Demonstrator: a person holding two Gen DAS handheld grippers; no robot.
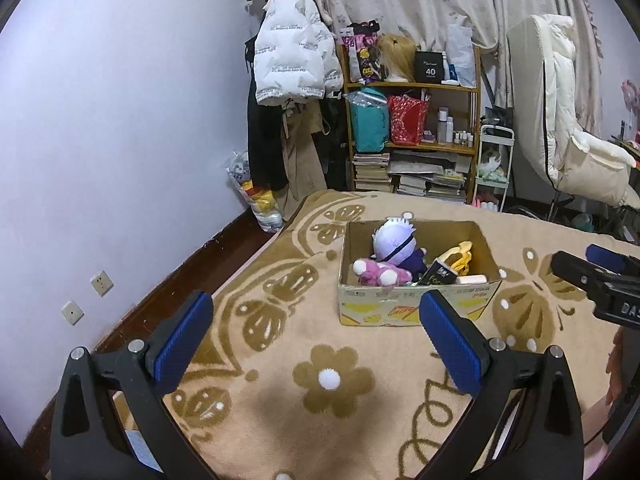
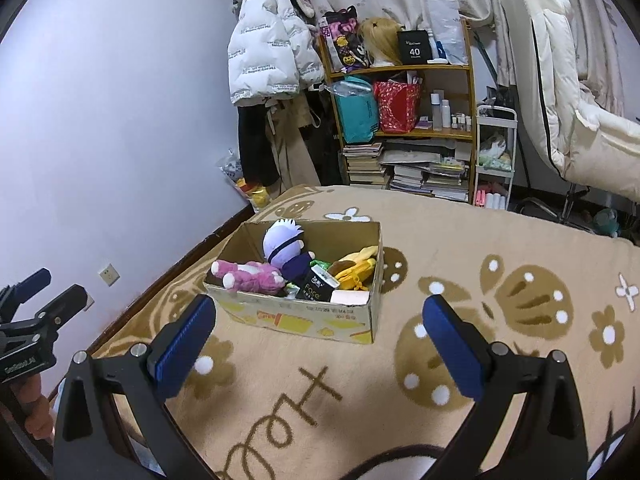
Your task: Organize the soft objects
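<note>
**Both hand-held grippers empty above the blanket, toys in the box**

The left hand-held gripper (image 1: 316,334) is wide open and holds nothing; its blue pads (image 1: 182,344) hang above the beige blanket (image 1: 280,412). The right hand-held gripper (image 2: 320,336) is also wide open and empty, over the same blanket. Ahead of both, a cardboard box (image 2: 296,316) stands on the blanket. Inside it lie a pink plush (image 2: 250,274), a doll (image 2: 282,246) with pale purple hair, a yellow plush (image 2: 356,266), a black pack (image 2: 316,286) and a pink case (image 2: 350,297), close together. Behind the bed, a shelf (image 1: 412,86) with bags and books stands beside a white jacket (image 1: 292,52).
</note>
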